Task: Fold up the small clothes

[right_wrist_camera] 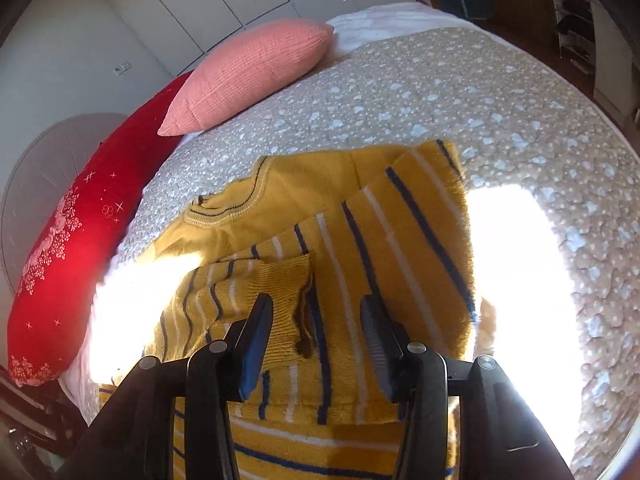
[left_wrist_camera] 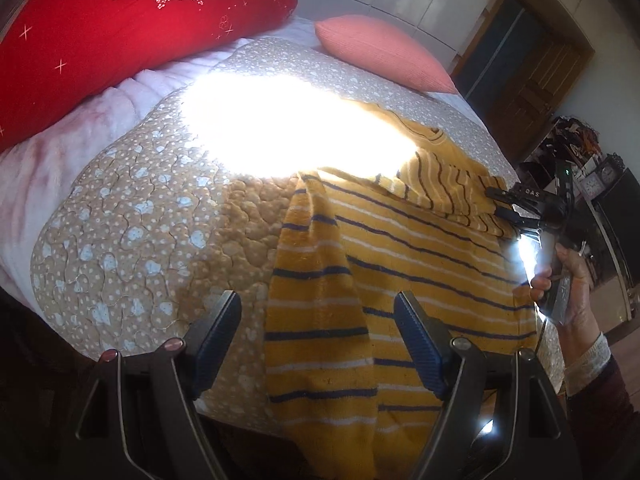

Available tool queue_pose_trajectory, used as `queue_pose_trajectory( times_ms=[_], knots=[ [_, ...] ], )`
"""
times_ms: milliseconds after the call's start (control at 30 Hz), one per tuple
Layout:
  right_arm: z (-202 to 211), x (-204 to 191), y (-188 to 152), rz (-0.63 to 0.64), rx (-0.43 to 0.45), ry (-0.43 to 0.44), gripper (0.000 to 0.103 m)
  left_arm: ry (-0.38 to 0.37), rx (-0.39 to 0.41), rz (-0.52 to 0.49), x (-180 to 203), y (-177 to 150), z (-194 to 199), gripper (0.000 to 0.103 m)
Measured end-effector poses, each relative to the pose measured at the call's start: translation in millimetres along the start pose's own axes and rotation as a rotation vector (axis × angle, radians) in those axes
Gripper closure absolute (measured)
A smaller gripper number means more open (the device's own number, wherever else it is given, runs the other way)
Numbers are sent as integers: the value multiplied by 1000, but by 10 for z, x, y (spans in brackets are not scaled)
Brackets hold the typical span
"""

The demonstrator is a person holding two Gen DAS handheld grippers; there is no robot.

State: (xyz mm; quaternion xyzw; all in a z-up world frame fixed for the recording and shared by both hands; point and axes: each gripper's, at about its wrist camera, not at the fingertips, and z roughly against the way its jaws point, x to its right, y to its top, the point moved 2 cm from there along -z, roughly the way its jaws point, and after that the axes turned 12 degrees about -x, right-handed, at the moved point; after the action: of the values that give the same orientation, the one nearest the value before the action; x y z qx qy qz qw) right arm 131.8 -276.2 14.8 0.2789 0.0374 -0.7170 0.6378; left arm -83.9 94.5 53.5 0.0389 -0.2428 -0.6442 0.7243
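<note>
You had one garment to work on: a yellow striped sweater [left_wrist_camera: 420, 264] lying on the quilted spotted bedspread [left_wrist_camera: 120, 220], filling the lower right of the left wrist view and the lower centre of the right wrist view. One sleeve [left_wrist_camera: 316, 300] lay folded in along the body, running down toward the bottom centre of the left view; the other sleeve's ribbed cuff [right_wrist_camera: 280, 292] lay across the body at the middle of the right view.

Your left gripper [left_wrist_camera: 318, 312] stood with its jaws wide apart at the bottom of its frame, straddling the folded sleeve, the pads not pressing on it. Your right gripper [right_wrist_camera: 316, 320] had its jaws parted too, with the cuff lying beyond the gap; nothing was pinched between them. In the left view that gripper showed at the right edge, held by your hand [left_wrist_camera: 572, 276].

Two pillows sat toward the top of both frames: one red pillow [left_wrist_camera: 120, 32] with white flower print and one pink pillow [left_wrist_camera: 384, 52]. One bright sun patch [left_wrist_camera: 296, 128] washed out the bedspread's centre.
</note>
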Motion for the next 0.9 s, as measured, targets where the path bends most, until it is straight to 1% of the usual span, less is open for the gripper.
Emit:
queue_pose_trajectory(
  times_ms=[100, 133, 167, 200, 233, 300, 367, 400, 467, 500, 567, 600, 667, 700, 733, 767, 800, 833, 867, 900],
  knots=[
    [-90, -147, -3, 36, 4, 17, 54, 25, 2, -17, 16, -20, -3, 25],
    [-110, -217, -9, 53, -5, 39, 60, 30, 1, -14, 4, -21, -9, 25],
    [-130, -291, -20, 70, -14, 39, 70, 31, -1, -7, -17, -12, -20, 25],
    [-134, -355, -32, 91, -17, 9, 96, 30, -5, 4, -37, -6, -28, 25],
    [-122, -402, -34, 108, -16, -21, 98, 29, -8, 17, -62, 1, -31, 25],
    [-10, -423, -38, 129, 20, -52, 99, 23, -7, 38, -111, 14, -9, 25],
    [163, -313, -40, 116, 69, -98, 99, 26, 4, 49, -157, 24, 21, 25],
    [233, -219, -33, 94, 90, -144, 99, 31, 6, 52, -182, 31, 20, 25],
    [315, 23, -14, 45, 116, -266, 99, 34, -8, 62, -230, 42, -33, 24],
    [313, 139, -7, 26, 109, -296, 99, 28, -23, 68, -252, 49, -82, 24],
    [296, 273, -47, 12, 70, -256, 97, 14, -51, 78, -264, 55, -185, 24],
    [332, 267, -87, 22, 74, -243, 96, 11, -59, 80, -258, 57, -230, 24],
    [468, 160, -206, 73, 110, -258, 87, 9, -71, 70, -222, 66, -307, 24],
    [564, 97, -289, 100, 143, -257, 68, 11, -71, 61, -197, 74, -336, 24],
    [684, 34, -393, 123, 195, -247, 40, 19, -70, 51, -172, 82, -362, 24],
    [816, -8, -525, 134, 271, -234, 27, 31, -69, 40, -152, 91, -388, 24],
    [930, -34, -678, 128, 347, -216, 8, 42, -68, 30, -128, 88, -410, 24],
    [1038, -23, -829, 112, 403, -185, 1, 53, -68, 21, -108, 85, -428, 24],
    [1089, 14, -930, 90, 399, -150, 1, 68, -71, 14, -107, 91, -446, 24],
    [1085, 57, -992, 64, 338, -121, 1, 85, -70, 8, -93, 80, -453, 35]
  ],
)
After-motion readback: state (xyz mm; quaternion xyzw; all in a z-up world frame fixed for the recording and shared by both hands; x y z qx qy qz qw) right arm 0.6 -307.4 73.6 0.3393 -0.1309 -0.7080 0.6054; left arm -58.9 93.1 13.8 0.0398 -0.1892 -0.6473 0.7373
